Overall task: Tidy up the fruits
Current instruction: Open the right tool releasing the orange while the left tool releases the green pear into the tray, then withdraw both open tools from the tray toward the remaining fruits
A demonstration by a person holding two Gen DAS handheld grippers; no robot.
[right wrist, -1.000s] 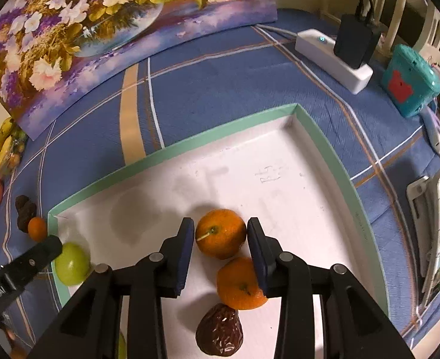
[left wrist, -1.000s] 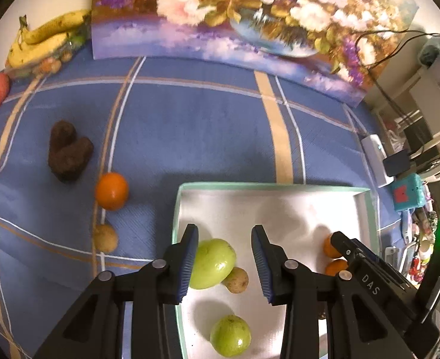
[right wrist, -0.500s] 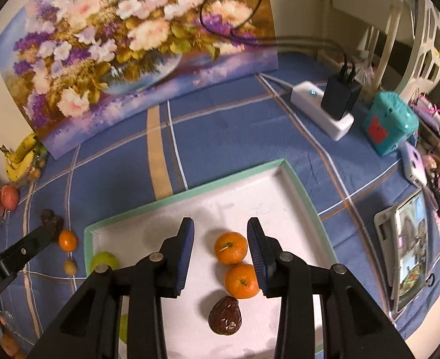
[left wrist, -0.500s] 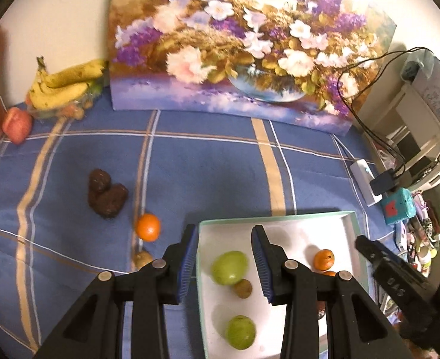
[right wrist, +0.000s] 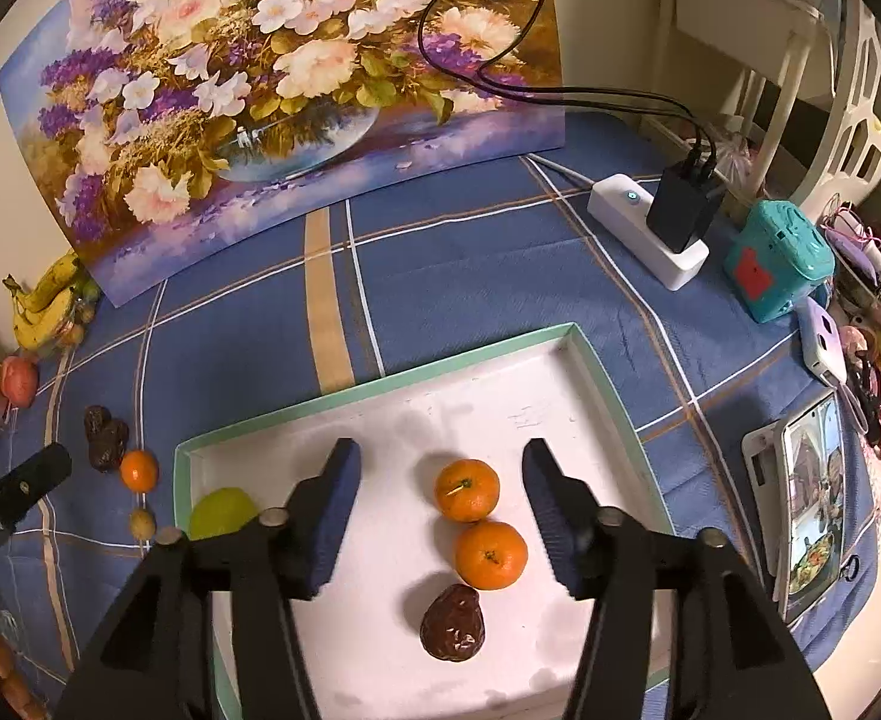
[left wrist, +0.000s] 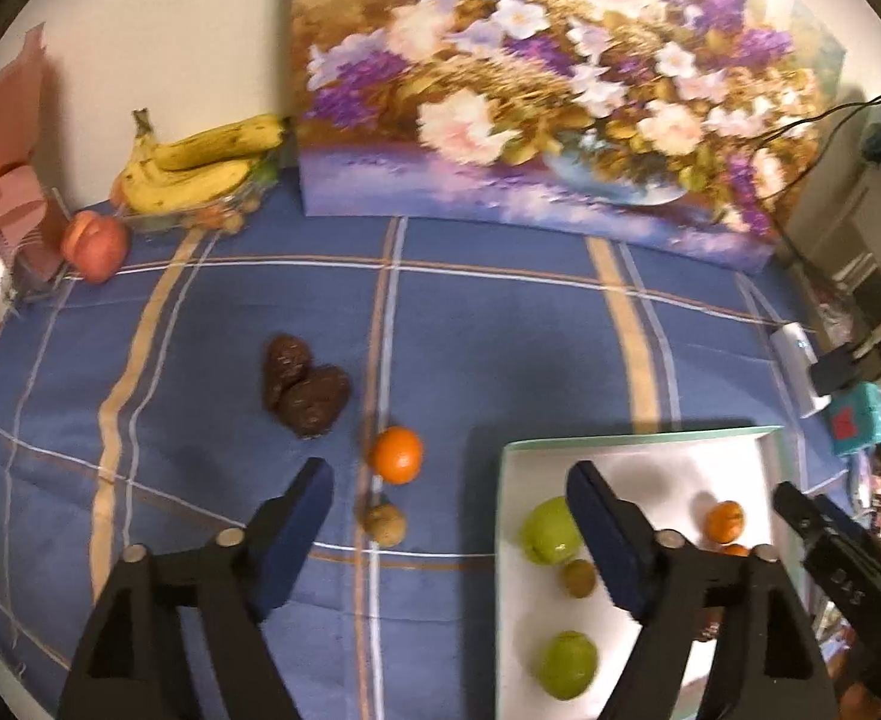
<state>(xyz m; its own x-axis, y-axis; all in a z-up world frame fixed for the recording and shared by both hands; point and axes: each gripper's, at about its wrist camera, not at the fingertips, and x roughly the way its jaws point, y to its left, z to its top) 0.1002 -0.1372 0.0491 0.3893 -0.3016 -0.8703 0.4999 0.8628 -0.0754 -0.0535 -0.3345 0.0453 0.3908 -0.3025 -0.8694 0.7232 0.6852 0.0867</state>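
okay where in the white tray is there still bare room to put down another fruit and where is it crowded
The tray is bare along its far wall and in the far right corner beyond the two oranges. Bare floor also lies between the green apple and the oranges. It is crowded near the front, where oranges and the dark wrinkled fruit sit in a row.

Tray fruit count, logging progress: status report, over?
Left gripper open, empty; right gripper open, empty. Tray holds two oranges, two green apples. Loose orange on cloth, unobstructed.
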